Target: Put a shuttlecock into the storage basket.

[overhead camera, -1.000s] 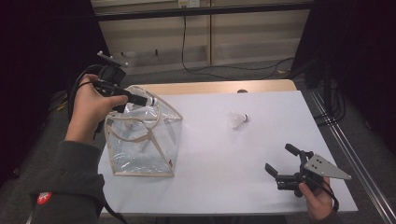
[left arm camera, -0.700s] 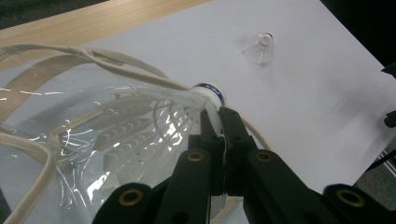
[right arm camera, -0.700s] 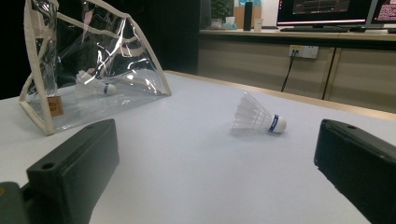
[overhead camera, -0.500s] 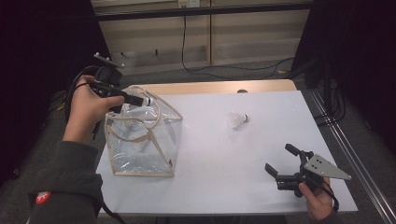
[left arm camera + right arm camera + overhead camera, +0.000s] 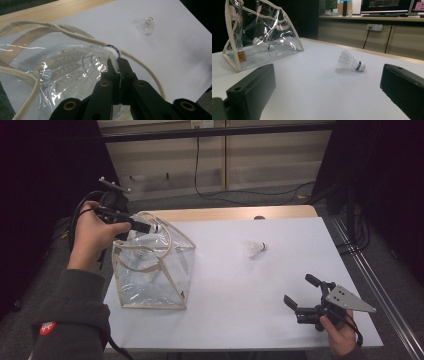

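— Left gripper (image 5: 150, 226), high view: clenched on held shuttlecock (image 5: 157, 227), poised right at the mouth of the clear bag (image 5: 155, 280). Any danger there?

— Plenty. Grips by the skirt only, not the cork. Squeezed feathers likely to bend or slip. Released too early, could land on the rim and roll off onto the table (image 5: 240, 320) instead of dropping inside.

— And well off to that gripper's far side?

— Loose shuttlecock (image 5: 255, 248) lying on the table, apart from everything. Right gripper (image 5: 299, 290) nearer the table's front edge, jaws spread, nothing between them.

— Left gripper view?

— Left gripper (image 5: 117, 61) pinched tight on the edge of the skirt, cork (image 5: 112, 48) just beyond the tips and touching the cord handle (image 5: 140, 62). Risk of snagging on that cord during the push down, or of dragging the soft bag over.

— Right gripper view?

— Right gripper (image 5: 328, 72) wide apart, loose shuttlecock (image 5: 349, 62) ahead between the jaws' lines but out of reach. Another shuttlecock (image 5: 263, 46) seemingly low inside the bag. Light, round-nosed target: easily nudged away by a jaw arriving off-centre.
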`<action>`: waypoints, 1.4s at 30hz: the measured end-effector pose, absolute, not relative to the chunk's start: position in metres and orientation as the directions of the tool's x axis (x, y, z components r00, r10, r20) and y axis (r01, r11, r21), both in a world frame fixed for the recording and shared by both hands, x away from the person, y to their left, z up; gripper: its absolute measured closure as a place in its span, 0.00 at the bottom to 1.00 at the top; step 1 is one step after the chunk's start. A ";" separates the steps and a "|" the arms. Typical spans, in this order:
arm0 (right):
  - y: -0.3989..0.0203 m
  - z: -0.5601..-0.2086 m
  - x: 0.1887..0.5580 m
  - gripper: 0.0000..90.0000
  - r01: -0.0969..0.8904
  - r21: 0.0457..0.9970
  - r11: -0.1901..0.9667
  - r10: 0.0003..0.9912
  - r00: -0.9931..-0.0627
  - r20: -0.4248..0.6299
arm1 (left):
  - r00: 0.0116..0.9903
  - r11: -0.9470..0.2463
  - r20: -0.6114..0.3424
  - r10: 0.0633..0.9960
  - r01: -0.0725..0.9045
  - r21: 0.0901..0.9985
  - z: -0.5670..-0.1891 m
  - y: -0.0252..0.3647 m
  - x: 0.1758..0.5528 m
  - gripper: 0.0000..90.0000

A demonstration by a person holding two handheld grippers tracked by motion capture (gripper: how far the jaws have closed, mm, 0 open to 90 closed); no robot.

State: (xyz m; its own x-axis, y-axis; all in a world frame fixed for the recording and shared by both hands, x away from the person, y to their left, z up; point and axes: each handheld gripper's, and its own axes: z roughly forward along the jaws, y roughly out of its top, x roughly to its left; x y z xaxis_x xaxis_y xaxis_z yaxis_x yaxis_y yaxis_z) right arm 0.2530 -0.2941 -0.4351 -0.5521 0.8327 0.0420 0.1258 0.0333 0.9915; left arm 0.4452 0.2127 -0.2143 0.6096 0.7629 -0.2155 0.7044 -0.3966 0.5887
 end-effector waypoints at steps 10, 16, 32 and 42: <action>-0.295 -0.435 0.253 0.00 0.124 0.992 0.030 0.833 -0.551 0.044 | 0.596 -0.396 -0.202 0.777 0.713 0.579 -0.220 0.221 0.449 1.00; -0.294 -0.435 0.253 0.00 0.126 0.992 0.031 0.831 -0.554 0.045 | 0.595 -0.404 -0.191 0.781 0.714 0.572 -0.223 0.221 0.451 1.00; -0.295 -0.435 0.253 0.00 0.120 0.992 0.030 0.833 -0.552 0.042 | 0.594 -0.431 -0.163 0.788 0.720 0.544 -0.237 0.214 0.460 1.00; -0.295 -0.435 0.252 0.00 0.124 0.992 0.026 0.832 -0.552 0.047 | 0.578 -0.420 -0.164 0.800 0.733 0.536 -0.248 0.214 0.468 0.99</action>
State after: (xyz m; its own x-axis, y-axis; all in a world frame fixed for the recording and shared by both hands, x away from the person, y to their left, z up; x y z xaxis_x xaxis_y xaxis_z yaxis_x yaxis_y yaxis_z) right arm 0.2524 -0.2952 -0.4352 -0.5520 0.8325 0.0474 0.1243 0.0259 0.9919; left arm 0.4677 0.2136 -0.2483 0.5778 0.7996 -0.1641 0.7327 -0.4195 0.5358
